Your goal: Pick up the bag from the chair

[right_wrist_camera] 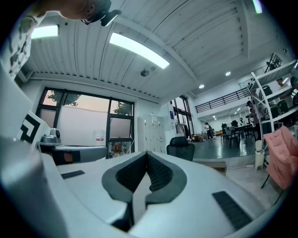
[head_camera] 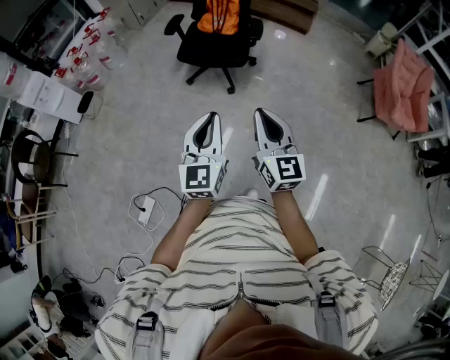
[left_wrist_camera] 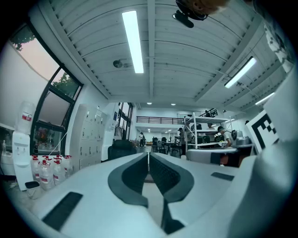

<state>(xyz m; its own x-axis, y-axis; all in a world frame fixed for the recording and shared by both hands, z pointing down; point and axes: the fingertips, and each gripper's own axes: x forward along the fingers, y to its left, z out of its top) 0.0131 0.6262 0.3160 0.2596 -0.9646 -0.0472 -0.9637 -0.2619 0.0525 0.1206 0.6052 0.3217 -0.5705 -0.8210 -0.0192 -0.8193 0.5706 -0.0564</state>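
Only the head view shows the orange bag (head_camera: 221, 14). It lies on the seat of a black office chair (head_camera: 211, 48), well apart from both tongs. The right gripper view shows the back of a black chair and a pink cloth (right_wrist_camera: 281, 155) on the right. The left gripper view shows water bottles (left_wrist_camera: 46, 168) by the wall and a tall shelf (left_wrist_camera: 201, 132) far off.

The left gripper (head_camera: 210, 117) and the right gripper (head_camera: 261, 112) are held side by side over the gray floor (head_camera: 140, 126). Each one has its jaws pressed together, with nothing between them.
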